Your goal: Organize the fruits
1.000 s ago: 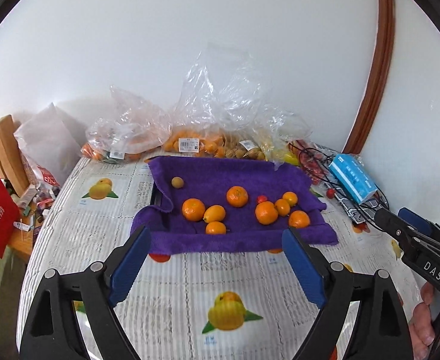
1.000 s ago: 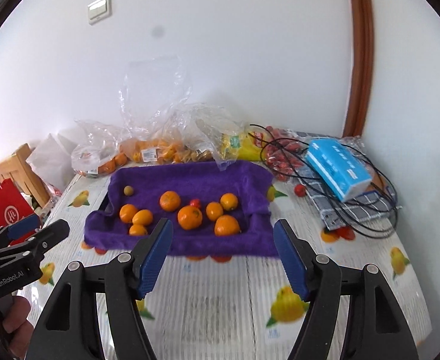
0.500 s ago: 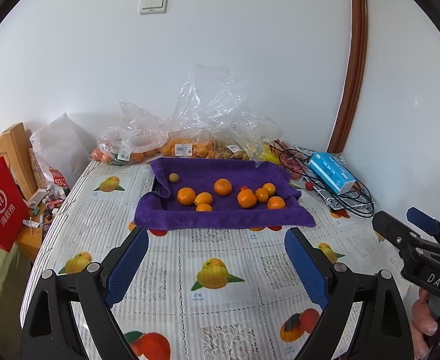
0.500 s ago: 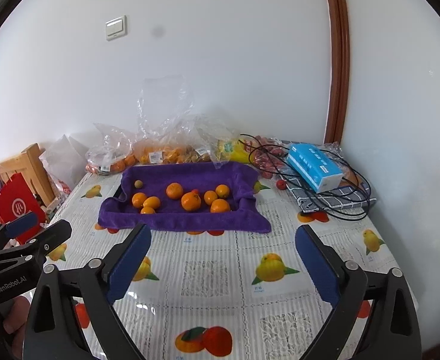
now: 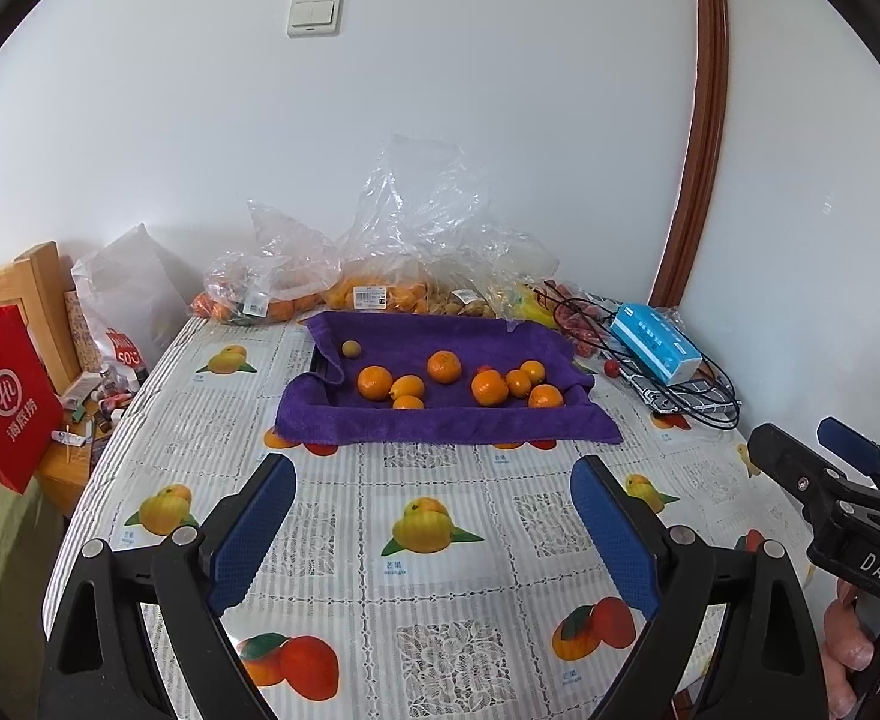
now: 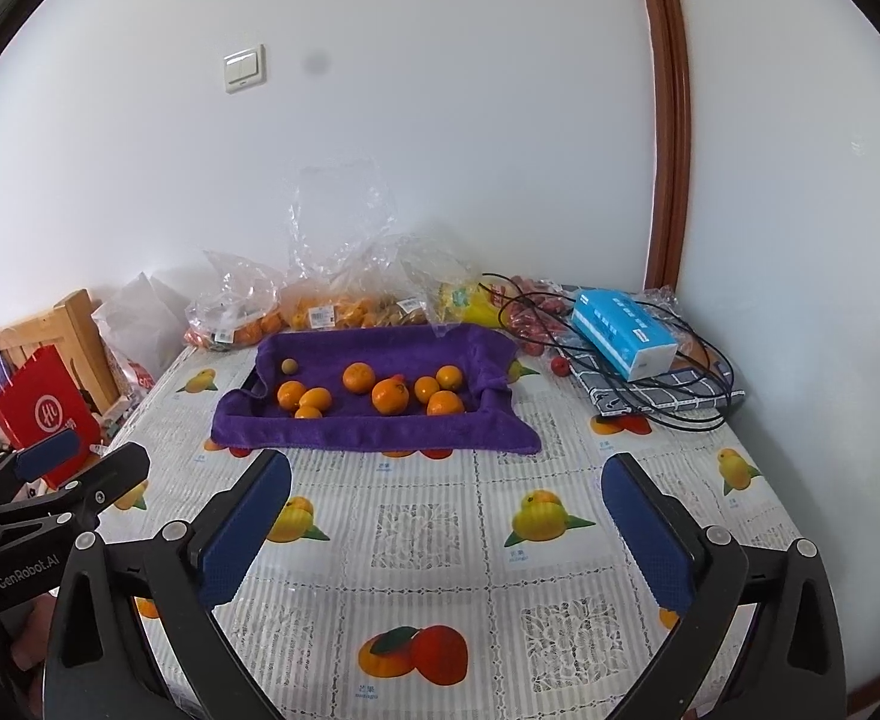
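A purple towel-lined tray (image 5: 440, 420) (image 6: 374, 426) sits at the far middle of the table. It holds several oranges (image 5: 375, 382) (image 6: 389, 396), a small red fruit (image 5: 485, 368) and a small brown fruit (image 5: 351, 348) (image 6: 288, 366). My left gripper (image 5: 434, 498) is open and empty, well short of the tray over the near table. My right gripper (image 6: 445, 498) is open and empty, also well back. Each gripper shows at the edge of the other's view: the right one (image 5: 823, 468), the left one (image 6: 80, 462).
Clear plastic bags of fruit (image 5: 380, 294) (image 6: 320, 306) lie behind the tray by the wall. A blue tissue box (image 5: 655, 342) (image 6: 622, 333), black cables (image 6: 679, 372) and a loose red fruit (image 6: 559, 365) lie at right. A red paper bag (image 5: 5, 390) hangs off the table's left edge.
Both grippers have pulled back from the tray toward the near edge of the table and risen. The tray now looks smaller and farther. The fruits have not moved.
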Motion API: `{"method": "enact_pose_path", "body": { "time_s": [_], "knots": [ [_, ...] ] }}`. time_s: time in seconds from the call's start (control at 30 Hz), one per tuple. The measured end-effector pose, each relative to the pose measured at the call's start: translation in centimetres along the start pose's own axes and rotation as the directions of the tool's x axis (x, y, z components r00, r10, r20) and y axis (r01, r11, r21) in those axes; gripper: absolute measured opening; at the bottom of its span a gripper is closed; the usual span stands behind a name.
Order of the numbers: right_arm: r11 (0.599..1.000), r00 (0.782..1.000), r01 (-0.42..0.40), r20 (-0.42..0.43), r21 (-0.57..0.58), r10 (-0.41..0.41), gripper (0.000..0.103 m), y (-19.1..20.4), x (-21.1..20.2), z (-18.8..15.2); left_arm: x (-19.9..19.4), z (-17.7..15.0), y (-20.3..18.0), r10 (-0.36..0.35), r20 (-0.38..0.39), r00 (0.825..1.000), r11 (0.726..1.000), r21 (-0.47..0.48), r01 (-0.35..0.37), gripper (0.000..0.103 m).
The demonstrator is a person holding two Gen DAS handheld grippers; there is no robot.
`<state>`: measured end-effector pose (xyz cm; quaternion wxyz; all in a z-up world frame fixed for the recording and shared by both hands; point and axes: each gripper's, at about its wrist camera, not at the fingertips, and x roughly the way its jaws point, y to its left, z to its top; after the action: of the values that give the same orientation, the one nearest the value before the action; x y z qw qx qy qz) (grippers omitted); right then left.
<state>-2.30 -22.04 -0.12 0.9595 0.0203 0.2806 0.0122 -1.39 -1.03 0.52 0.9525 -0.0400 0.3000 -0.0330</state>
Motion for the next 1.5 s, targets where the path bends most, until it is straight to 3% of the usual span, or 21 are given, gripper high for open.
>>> {"method": "enact_pose_path", "body": {
  "time_s": [1.5],
  "knots": [
    [1.000, 1.000, -0.012, -0.007, 0.002, 0.012, 0.102, 0.28, -0.21, -0.57, -0.34, -0.27, 0.49, 0.008, 0.002, 1.000, 1.000, -0.007, -0.008, 0.093]
  ]
}}
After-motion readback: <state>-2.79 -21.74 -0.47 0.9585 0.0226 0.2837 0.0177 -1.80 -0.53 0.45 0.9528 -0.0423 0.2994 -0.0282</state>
